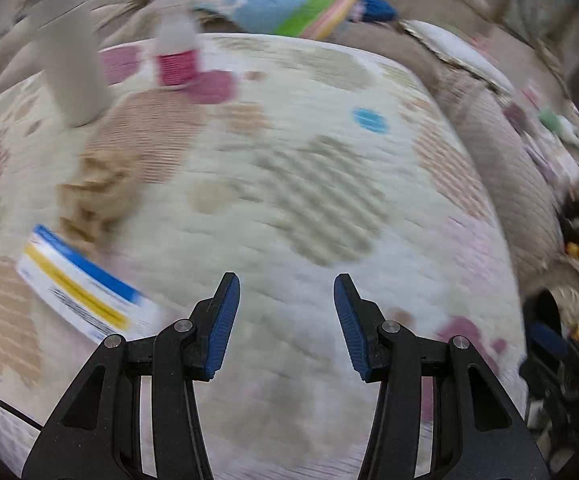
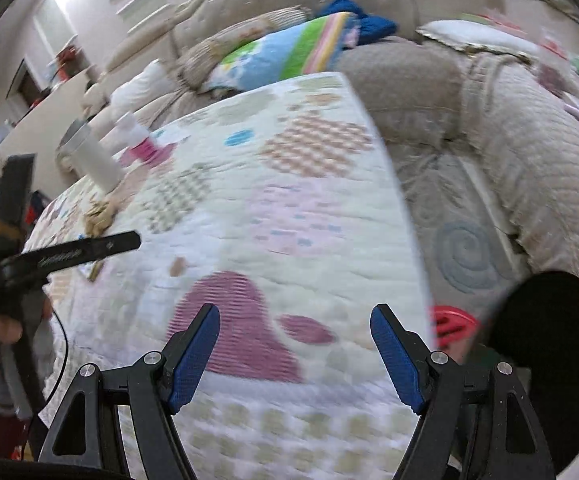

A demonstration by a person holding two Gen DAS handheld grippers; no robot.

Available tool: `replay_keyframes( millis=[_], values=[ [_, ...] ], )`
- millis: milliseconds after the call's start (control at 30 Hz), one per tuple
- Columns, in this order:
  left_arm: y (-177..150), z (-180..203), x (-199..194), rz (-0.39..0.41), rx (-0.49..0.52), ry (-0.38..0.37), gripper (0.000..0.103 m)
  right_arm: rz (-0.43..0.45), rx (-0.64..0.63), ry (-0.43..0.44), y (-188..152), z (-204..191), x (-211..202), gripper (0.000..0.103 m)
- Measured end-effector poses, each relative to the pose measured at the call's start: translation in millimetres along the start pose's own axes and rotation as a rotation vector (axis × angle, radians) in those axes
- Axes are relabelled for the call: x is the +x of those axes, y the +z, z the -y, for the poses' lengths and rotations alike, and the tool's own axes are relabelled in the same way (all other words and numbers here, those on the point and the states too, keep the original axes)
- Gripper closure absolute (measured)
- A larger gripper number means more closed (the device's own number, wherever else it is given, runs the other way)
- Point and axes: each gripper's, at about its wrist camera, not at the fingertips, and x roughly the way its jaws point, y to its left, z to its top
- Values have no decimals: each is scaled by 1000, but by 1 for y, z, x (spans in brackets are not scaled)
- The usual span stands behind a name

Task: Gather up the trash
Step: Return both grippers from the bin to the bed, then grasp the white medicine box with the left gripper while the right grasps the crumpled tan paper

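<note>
Both your grippers, left (image 1: 286,322) and right (image 2: 295,354), have jaws spread with nothing between them. Trash sits on the quilt (image 1: 289,208): flat box (image 1: 85,300), crumpled brown paper (image 1: 93,196), white tube (image 1: 71,68), bottle (image 1: 175,48).

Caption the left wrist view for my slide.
Open left gripper hovers empty over patterned quilt; box, crumpled paper lie left.

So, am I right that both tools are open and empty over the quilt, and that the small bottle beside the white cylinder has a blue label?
Not quite: the bottle's label is pink, not blue, as the left wrist view shows. The rest holds: the left tool and right tool are open and empty over the quilt, and the bottle stands beside the white cylinder.
</note>
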Motion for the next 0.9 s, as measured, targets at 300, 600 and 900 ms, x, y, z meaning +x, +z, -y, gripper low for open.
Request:
replay_keyframes(
  millis=[300, 600, 900],
  values=[
    [-5, -83, -4, -50, -67, 65, 56, -41, -116, 74, 22, -72, 36, 27],
    [-33, -139, -58, -14, -91, -2, 56, -126, -241, 162, 35, -148, 90, 27],
    [-43, -171, -70, 3, -108, 63, 55, -126, -313, 269, 70, -226, 141, 27]
  ],
)
